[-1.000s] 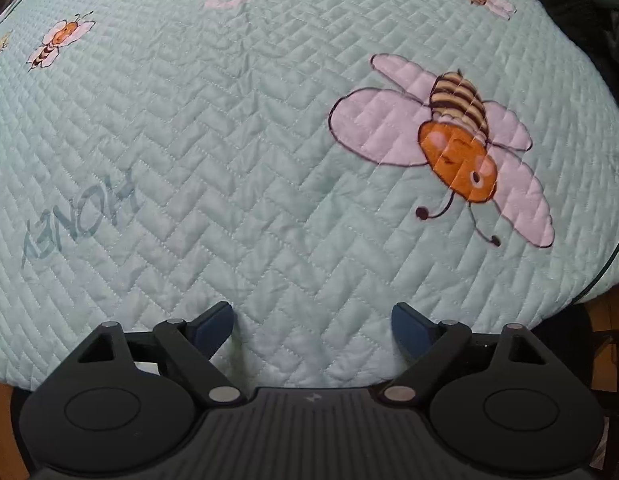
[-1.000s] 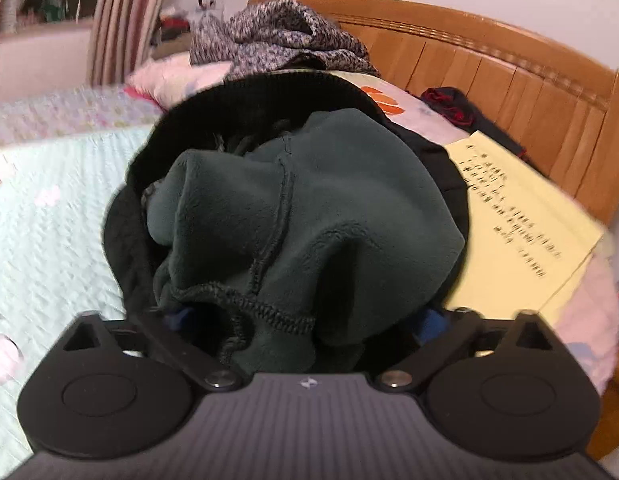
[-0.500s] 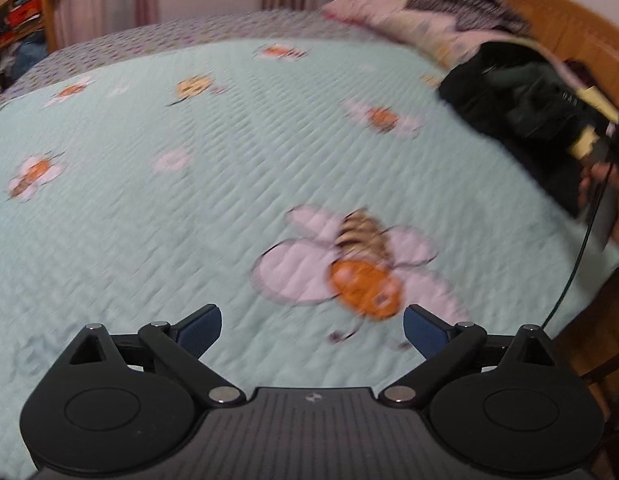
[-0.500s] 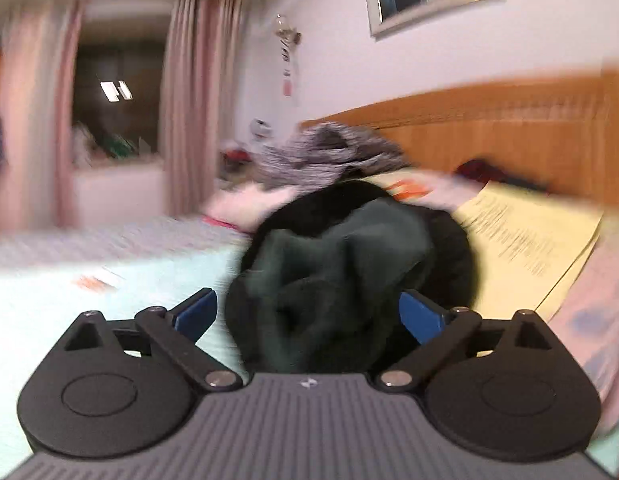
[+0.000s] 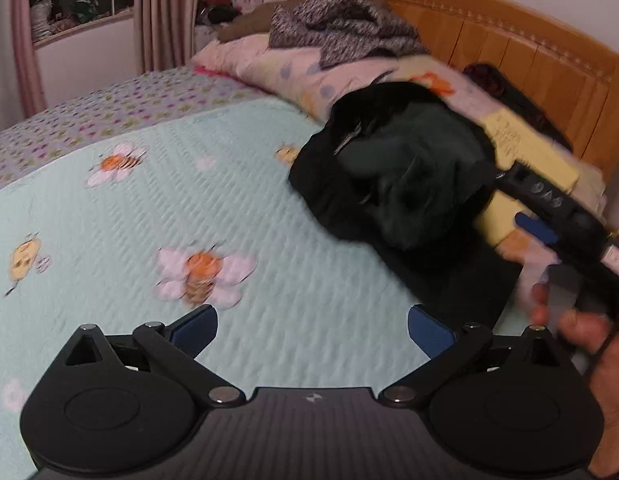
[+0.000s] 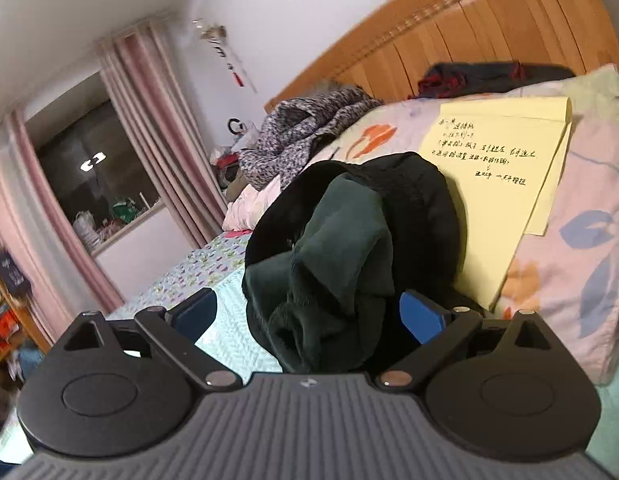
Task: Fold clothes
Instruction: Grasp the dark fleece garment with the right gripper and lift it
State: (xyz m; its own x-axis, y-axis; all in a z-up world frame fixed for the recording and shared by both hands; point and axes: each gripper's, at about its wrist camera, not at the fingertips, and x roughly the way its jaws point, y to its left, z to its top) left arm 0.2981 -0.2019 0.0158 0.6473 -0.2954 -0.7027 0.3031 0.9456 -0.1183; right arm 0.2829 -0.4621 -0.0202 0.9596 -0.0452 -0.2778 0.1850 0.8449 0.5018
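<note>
My left gripper [image 5: 312, 332] hangs with its 2 blue-padded fingers spread wide above the pale mint quilted bedspread printed with bees [image 5: 157, 220], nothing between them. My right gripper [image 6: 308, 314] is spread too, and the dark green fleece garment [image 6: 333, 280] bulges up into the gap between the pads; I cannot tell whether either pad touches the cloth. That fleece lies crumpled on top of a black garment [image 6: 421, 200], the 2 heaped together near the head of the bed, at the edge of the bedspread and against the floral pillow [image 6: 573, 256]. A yellow sheet of handwritten paper [image 6: 505, 160] rests on the pillow just behind the heap. From the left wrist view I see the same heap [image 5: 401, 176] ahead and to the right, with the right gripper's body reaching in at its far side. A grey speckled knit [image 5: 341, 24] is piled further back, by the orange wooden headboard [image 5: 521, 48].
</note>
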